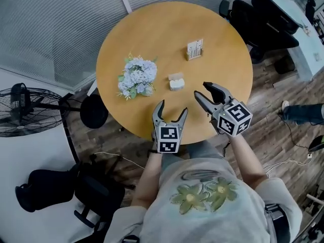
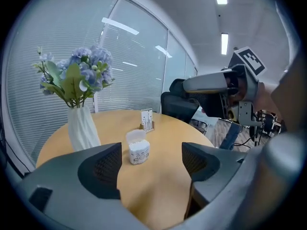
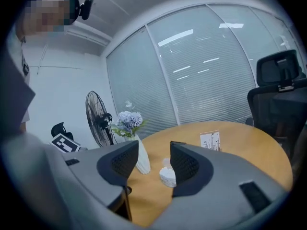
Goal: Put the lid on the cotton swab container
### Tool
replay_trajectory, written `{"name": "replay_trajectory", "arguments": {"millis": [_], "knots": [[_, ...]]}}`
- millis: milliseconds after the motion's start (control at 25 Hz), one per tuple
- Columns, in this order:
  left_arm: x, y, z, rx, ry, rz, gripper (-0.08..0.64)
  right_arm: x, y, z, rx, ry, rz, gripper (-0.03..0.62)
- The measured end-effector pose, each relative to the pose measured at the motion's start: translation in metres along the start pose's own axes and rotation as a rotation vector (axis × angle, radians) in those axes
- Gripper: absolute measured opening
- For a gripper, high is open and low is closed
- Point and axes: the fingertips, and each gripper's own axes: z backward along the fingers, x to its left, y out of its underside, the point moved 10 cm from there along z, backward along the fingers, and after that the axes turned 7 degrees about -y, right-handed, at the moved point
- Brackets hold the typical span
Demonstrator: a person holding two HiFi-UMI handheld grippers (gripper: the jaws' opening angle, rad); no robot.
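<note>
A small white cotton swab container [image 1: 176, 85] stands near the middle of the round wooden table [image 1: 152, 29], its hinged lid [image 1: 175, 76] tipped up and back. In the left gripper view the container [image 2: 139, 153] and its raised lid [image 2: 135, 136] sit ahead between the jaws. The right gripper view shows the container [image 3: 167, 177] partly behind one jaw. My left gripper [image 1: 173, 107] hovers open at the table's near edge, short of the container. Just right of the container, my right gripper [image 1: 201, 89] is open too. Neither the left gripper [image 2: 151, 164] nor the right gripper [image 3: 152, 159] holds anything.
A white vase of blue flowers [image 1: 135, 77] stands left of the container. A small card holder [image 1: 194, 49] sits farther back. Black office chairs [image 1: 258, 19] stand beyond the table at the right, and a floor fan [image 1: 17, 110] at the left.
</note>
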Motion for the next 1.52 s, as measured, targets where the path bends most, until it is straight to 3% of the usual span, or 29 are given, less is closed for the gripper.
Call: {"name": "replay_trajectory", "arguments": {"millis": [440, 800, 880, 1160, 1240, 1520], "knots": [[-0.004, 0.012, -0.051, 0.063, -0.137, 0.096, 0.403, -0.065, 0.004, -0.046, 0.112, -0.152, -0.026, 0.213], [-0.008, 0.022, -0.087, 0.075, -0.257, 0.123, 0.408, -0.108, 0.023, -0.089, 0.219, -0.271, -0.046, 0.213], [-0.009, 0.024, -0.096, 0.075, -0.283, 0.136, 0.441, -0.115, 0.028, -0.097, 0.232, -0.299, -0.066, 0.213], [-0.015, 0.034, -0.13, 0.117, -0.314, 0.16, 0.445, -0.138, 0.04, -0.119, 0.271, -0.374, -0.128, 0.213], [-0.015, 0.038, -0.138, 0.136, -0.318, 0.163, 0.489, -0.145, 0.044, -0.124, 0.277, -0.39, -0.154, 0.213], [-0.015, 0.046, -0.155, 0.143, -0.366, 0.188, 0.488, -0.158, 0.064, -0.147, 0.308, -0.478, -0.315, 0.213]]}}
